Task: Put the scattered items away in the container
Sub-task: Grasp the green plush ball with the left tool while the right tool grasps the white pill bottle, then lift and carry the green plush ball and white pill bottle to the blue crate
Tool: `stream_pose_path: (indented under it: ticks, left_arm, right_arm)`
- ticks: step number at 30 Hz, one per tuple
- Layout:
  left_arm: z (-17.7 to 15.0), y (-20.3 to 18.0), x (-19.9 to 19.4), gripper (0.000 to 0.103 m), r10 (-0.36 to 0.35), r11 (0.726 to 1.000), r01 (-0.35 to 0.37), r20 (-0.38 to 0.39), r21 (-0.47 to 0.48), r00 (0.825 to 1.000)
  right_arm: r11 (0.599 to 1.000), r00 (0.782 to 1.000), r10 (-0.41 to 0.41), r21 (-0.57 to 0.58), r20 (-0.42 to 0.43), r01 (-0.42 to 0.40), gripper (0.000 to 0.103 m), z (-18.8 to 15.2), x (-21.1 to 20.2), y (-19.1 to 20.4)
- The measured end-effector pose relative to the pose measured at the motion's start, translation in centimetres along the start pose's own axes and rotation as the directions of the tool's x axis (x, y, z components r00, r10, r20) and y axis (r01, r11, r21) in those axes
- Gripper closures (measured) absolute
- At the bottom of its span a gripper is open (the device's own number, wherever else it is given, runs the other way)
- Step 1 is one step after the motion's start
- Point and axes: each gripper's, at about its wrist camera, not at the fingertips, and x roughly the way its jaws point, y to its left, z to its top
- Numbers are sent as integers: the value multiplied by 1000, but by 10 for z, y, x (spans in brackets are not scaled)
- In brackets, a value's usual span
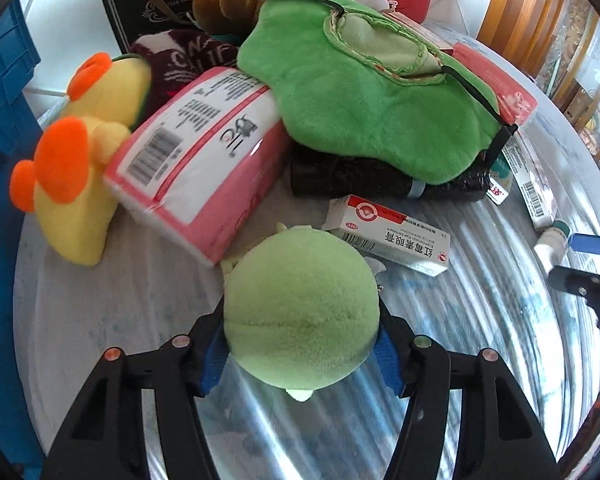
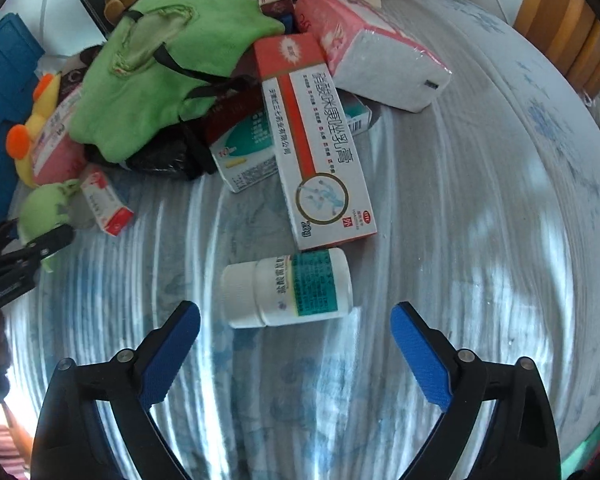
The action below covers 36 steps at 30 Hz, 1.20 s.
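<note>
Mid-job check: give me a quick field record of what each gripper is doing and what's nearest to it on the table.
left gripper: closed on the round green plush, pads against its sides
right gripper: open, nothing between the pads
nearest to right: white pill bottle, lying on its side just ahead of the fingers
beside plush: small red-and-white box
container: blue crate at left edge
surface: table

Left gripper (image 1: pixel 300 354) clasps a pale green plush ball (image 1: pixel 301 306) — pads pressed against both sides; pink tissue pack (image 1: pixel 204 164) beyond.
</note>
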Motion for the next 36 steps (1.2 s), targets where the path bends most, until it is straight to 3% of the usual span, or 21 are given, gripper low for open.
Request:
stream_pose_path:
  ticks: [2,7,18,28,29,36]
  left_arm:
    - [-5,2,-4,42,0,1000,0,1,-7,1000]
    - [-14,7,-6,42,-8,1000,8,-2,-25,1000]
    - [-11,10,-15,42,-24,999,24,1,-37,1000]
    - [-14,1,-33,42,-35,999,35,26,-34,999]
    - [-15,0,-36,42,-35,999,36,28,-33,999]
    - [-22,1,-56,42,-29,999,30,40,-33,999]
  right_arm:
    - [1000,1000,-6,0,-10,6,21,1,5,-1]
    - [1000,1000,-17,-8,-2,17,42,3,4,0]
    - [1000,1000,-14,-2,26,14,43,-5,-26,-13]
    - [1000,1000,-17,21,-10,18,43,-35,-38,-23]
    - [1000,1000,-11,-28,-7,11,43,-37,-41,-23]
    - [1000,999,7,8,40,-7,43,-42,-73,-32]
